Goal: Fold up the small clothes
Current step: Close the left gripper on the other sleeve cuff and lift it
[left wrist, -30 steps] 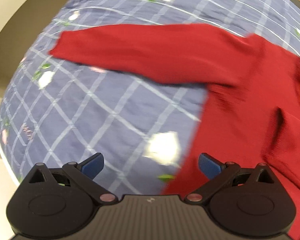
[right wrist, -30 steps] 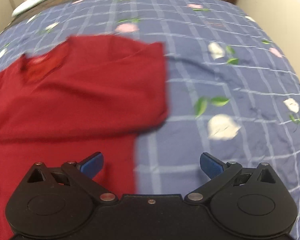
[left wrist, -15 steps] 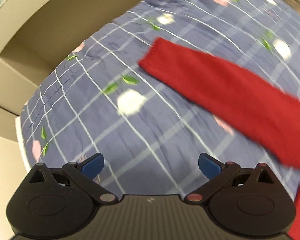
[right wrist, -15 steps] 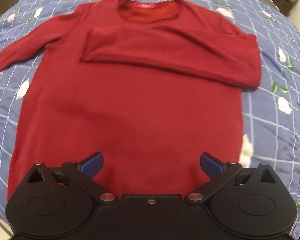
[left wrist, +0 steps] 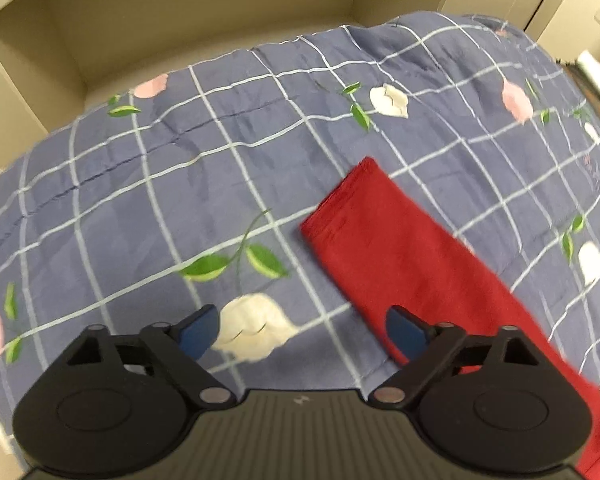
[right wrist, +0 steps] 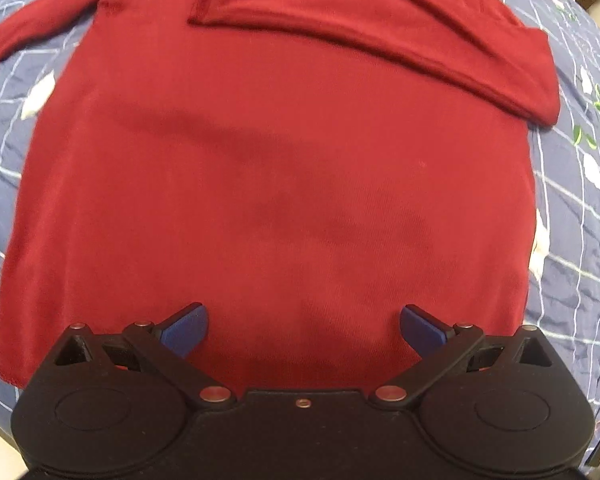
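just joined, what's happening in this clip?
A person with a handheld gripper in each hand is folding a red sweater spread on a blue checked floral bedspread. One sleeve is already folded across the chest; the other sleeve lies stretched out to the side. The left gripper is open over that sleeve's cuff end, holding nothing. The right gripper is open above the hem, also empty.
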Tool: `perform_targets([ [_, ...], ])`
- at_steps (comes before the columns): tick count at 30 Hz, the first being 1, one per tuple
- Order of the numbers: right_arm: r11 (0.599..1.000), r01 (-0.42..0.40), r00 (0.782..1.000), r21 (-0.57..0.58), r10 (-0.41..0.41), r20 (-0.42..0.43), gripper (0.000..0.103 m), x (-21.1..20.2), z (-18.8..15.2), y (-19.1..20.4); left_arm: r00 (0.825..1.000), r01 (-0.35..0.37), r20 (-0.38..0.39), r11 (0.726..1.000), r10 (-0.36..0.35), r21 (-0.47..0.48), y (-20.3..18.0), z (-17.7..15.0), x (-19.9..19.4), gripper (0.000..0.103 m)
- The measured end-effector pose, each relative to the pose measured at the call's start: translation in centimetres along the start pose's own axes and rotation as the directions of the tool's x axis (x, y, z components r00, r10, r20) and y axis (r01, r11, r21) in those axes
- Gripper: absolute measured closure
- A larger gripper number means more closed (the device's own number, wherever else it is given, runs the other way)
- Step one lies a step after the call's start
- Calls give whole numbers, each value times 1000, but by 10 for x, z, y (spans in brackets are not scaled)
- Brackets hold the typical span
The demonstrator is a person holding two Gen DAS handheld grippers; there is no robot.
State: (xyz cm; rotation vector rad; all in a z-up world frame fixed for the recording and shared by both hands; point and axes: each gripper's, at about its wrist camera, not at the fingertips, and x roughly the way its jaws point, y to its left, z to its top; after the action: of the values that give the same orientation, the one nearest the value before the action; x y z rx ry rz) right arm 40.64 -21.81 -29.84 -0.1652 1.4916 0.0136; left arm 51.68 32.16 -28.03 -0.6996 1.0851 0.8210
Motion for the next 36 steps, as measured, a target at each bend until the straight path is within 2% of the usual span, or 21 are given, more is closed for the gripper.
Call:
perform_targets([
  [6,1000,-7,999,30,8,-33,1,6,-9,-5,1000,-7,-19,999,6,-47,4,11,19,38],
  [10,999,-17,999,40,18,-35,1,10,-9,-11,1000,-13,-8,998,13,-55,4,18,24,49],
  [13,999,-21,999,37,22,-36,0,11,-7,-16,1000,-3,3,999,4,-44,0,21,25,70],
  [15,999,-24,999,37,25,-38,0,12,-7,-17,1000,11,14,1000,-11,-27,-7,23,23,95],
  [16,999,-26,999,37,27,-38,0,13,-7,-17,1000,14,21,1000,-14,-17,-10,23,22,99],
  [19,999,-30,999,36,31,-42,0,14,-8,-13,998,4,70,1000,-5,17,-22,21,12,102],
  [27,998,-44,998,39,45,-37,0,17,-10,-8,981,47,184,996,-59,72,-37,14,-24,103],
  [31,998,-51,998,40,53,-33,0,18,-10,-6,960,87,253,985,-124,153,-54,6,-57,103],
  [36,997,-67,997,37,69,-33,0,20,-11,-7,920,108,326,939,-219,328,-90,-20,-106,103],
])
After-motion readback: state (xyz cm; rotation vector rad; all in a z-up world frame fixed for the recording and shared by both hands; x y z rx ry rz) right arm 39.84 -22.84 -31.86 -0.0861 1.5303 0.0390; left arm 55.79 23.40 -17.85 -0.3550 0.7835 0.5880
